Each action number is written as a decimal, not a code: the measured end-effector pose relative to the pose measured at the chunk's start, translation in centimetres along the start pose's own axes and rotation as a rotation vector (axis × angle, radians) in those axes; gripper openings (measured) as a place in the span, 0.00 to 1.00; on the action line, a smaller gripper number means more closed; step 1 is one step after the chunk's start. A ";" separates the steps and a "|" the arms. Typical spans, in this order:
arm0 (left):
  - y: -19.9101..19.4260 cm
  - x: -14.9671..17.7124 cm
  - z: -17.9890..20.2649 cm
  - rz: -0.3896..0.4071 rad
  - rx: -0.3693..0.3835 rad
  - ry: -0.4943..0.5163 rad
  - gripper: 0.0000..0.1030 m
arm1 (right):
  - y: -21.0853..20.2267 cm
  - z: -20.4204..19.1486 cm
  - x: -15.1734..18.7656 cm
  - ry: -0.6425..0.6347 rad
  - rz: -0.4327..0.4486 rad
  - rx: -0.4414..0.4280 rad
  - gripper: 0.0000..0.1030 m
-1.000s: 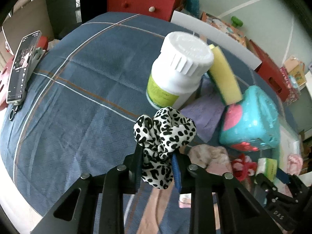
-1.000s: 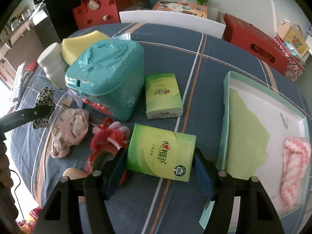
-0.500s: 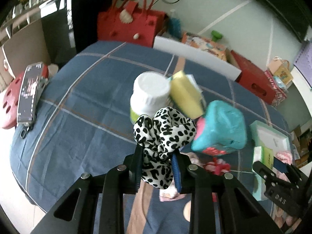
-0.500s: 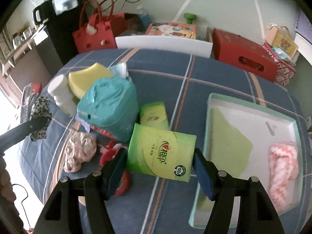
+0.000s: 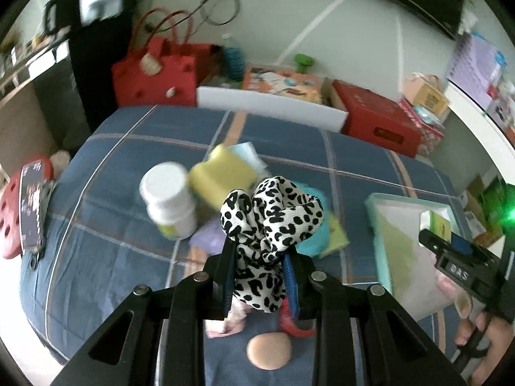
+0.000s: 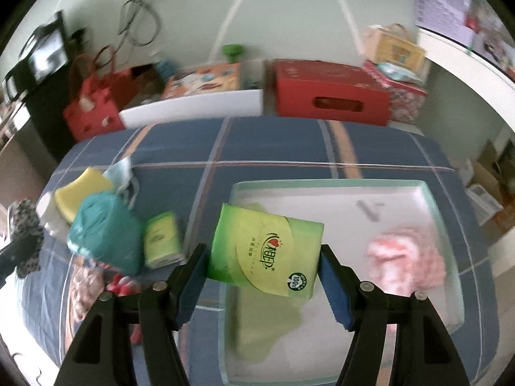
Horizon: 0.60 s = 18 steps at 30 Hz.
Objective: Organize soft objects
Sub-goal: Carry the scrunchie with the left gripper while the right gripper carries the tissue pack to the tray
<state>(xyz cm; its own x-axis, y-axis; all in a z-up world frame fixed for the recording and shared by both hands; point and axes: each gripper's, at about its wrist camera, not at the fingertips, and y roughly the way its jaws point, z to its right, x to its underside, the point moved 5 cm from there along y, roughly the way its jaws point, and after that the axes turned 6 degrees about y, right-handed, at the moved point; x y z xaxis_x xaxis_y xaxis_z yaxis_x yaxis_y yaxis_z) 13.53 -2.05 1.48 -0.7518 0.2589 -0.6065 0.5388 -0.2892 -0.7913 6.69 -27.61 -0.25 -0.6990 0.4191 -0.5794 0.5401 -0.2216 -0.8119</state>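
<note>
My left gripper (image 5: 259, 276) is shut on a black-and-white spotted scrunchie (image 5: 270, 222) and holds it high above the blue plaid table. My right gripper (image 6: 262, 276) is shut on a green tissue pack (image 6: 265, 251), held above the left edge of the teal tray (image 6: 325, 183). The tray holds a light green cloth (image 6: 264, 328) and a pink-and-white towel (image 6: 408, 260). The right gripper and its pack also show in the left wrist view (image 5: 437, 225), over the tray (image 5: 379, 206). A second green tissue pack (image 6: 161, 239) lies left of the tray.
A white bottle (image 5: 170, 199), a yellow sponge (image 5: 222, 177) and a teal box (image 6: 103, 231) stand at the middle left. Pink cloth (image 6: 85, 289) and a red item (image 6: 120, 288) lie in front of them. A phone (image 5: 30, 206) lies at the far left edge.
Both grippers have risen and moved right with their loads. The right gripper has carried the tissue pack from the table to above the tray's left edge.
</note>
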 end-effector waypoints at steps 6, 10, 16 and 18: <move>-1.1 -3.0 5.2 0.043 0.035 0.123 0.27 | 0.6 4.7 -1.7 0.098 0.006 0.066 0.68; -1.0 -5.2 9.2 0.058 0.082 0.199 0.27 | 1.7 7.0 -2.1 0.144 -0.012 0.089 0.68; 2.7 -6.5 15.5 0.002 0.159 0.273 0.27 | 3.1 9.2 -2.5 0.180 -0.018 0.096 0.68; 4.2 -6.3 17.3 -0.018 0.166 0.296 0.27 | 3.6 9.9 -2.5 0.194 -0.021 0.102 0.68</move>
<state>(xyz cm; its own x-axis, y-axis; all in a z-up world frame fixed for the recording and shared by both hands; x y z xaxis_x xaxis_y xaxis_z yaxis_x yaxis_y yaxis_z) 13.97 -20.82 3.29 -0.6047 0.5146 -0.6079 0.4389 -0.4215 -0.7935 5.78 -38.15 -2.38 -0.6010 0.5837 -0.5459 0.4692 -0.2952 -0.8323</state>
